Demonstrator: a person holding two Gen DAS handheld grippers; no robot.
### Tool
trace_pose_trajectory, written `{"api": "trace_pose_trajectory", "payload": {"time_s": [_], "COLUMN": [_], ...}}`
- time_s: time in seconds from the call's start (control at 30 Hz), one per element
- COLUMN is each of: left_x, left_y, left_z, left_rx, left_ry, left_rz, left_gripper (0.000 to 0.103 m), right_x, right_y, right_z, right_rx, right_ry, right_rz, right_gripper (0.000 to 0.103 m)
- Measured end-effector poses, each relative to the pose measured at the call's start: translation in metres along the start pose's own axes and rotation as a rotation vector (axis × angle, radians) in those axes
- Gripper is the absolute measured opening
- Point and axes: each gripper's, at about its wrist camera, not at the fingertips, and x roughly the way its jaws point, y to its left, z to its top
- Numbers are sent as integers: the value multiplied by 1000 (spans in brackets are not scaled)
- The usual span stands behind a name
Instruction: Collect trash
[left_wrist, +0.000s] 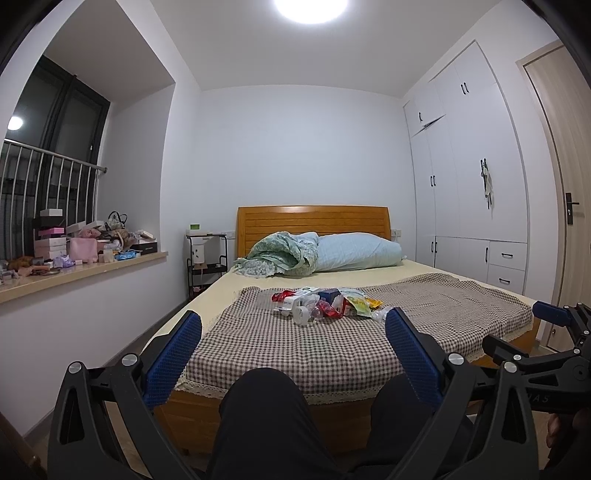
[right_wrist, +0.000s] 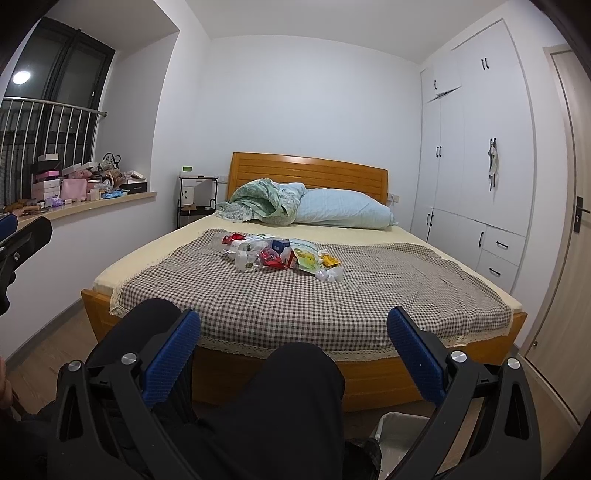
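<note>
A pile of trash (left_wrist: 325, 304) lies on the checked cloth in the middle of the bed: red and green wrappers, a blue carton, a small white bottle and crumpled tissue. In the right wrist view the same trash pile (right_wrist: 280, 254) sits farther off. My left gripper (left_wrist: 293, 315) is open and empty, held low in front of the bed's foot, well short of the pile. My right gripper (right_wrist: 293, 315) is also open and empty, at the same distance. A lined waste bin (right_wrist: 399, 428) stands on the floor at the lower right, partly hidden by the right finger.
A person's knees in black trousers (right_wrist: 295, 387) fill the foreground between the fingers. The wooden bed (right_wrist: 369, 380) carries a pillow (right_wrist: 343, 208) and a bunched quilt at its head. White wardrobe (right_wrist: 476, 147) and door on the right, a cluttered windowsill (left_wrist: 81, 258) on the left.
</note>
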Motion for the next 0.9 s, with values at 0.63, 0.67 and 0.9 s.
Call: {"api": "trace_pose_trajectory", "payload": {"time_s": [0.63, 0.67, 0.9], "left_x": [4, 4, 3], "left_y": [-2, -2, -1], "left_z": [-1, -1, -1], "left_rx": [6, 6, 6], "left_ry": [10, 12, 12], "left_rz": [-2, -3, -3], "left_gripper": [96, 96, 96], "right_x": [2, 3, 1], "right_y": [0, -1, -1], "right_z": [-3, -3, -3], "right_rx": [1, 2, 2], "right_ry": [11, 15, 16], "right_rz": [3, 4, 5], "right_gripper": [97, 97, 97]}}
